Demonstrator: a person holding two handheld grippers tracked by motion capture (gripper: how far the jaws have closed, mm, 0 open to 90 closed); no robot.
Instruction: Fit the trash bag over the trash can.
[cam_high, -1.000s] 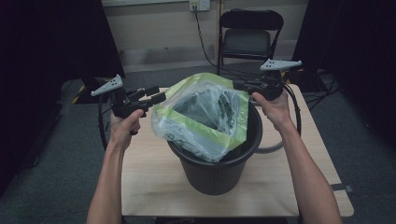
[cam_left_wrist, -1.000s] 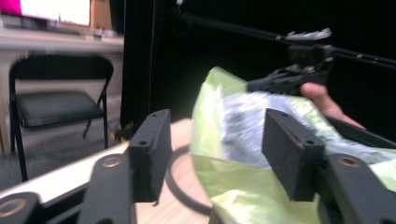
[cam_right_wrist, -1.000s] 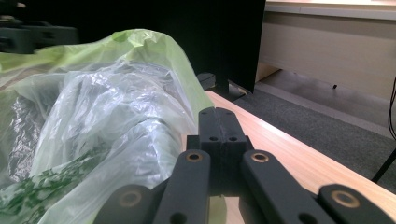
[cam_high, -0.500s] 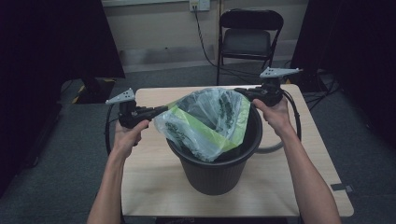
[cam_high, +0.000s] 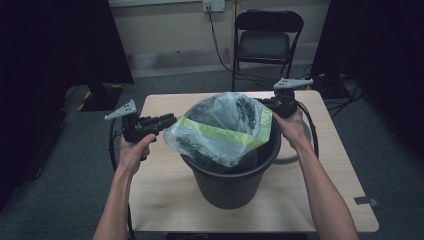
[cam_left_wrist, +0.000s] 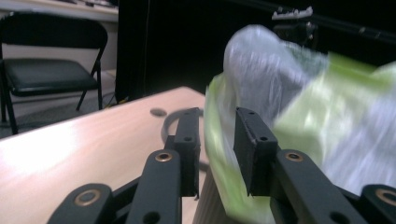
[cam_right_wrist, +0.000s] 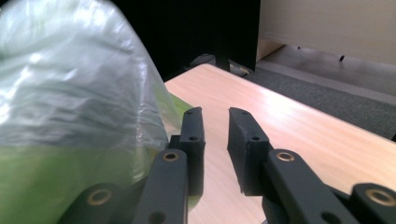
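While the left gripper (cam_high: 167, 120), jaws parted around the bag's green hem, is drawing in toward the bucket (cam_high: 232, 175), the clear bag (cam_high: 220, 127) is ballooning over its rim, right gripper (cam_high: 265, 102) gaping empty beside it, so lining remains unfinished.

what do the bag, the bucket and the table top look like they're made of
The bag looks like thin plastic film: translucent, crinkled and glossy, with a green band.

The bucket seems to be moulded plastic, dark and matte, with vertical ribs and a rolled rim; painted metal cannot be ruled out.

The table top shows pale wood grain with a smooth sheen, probably laminate or veneer.
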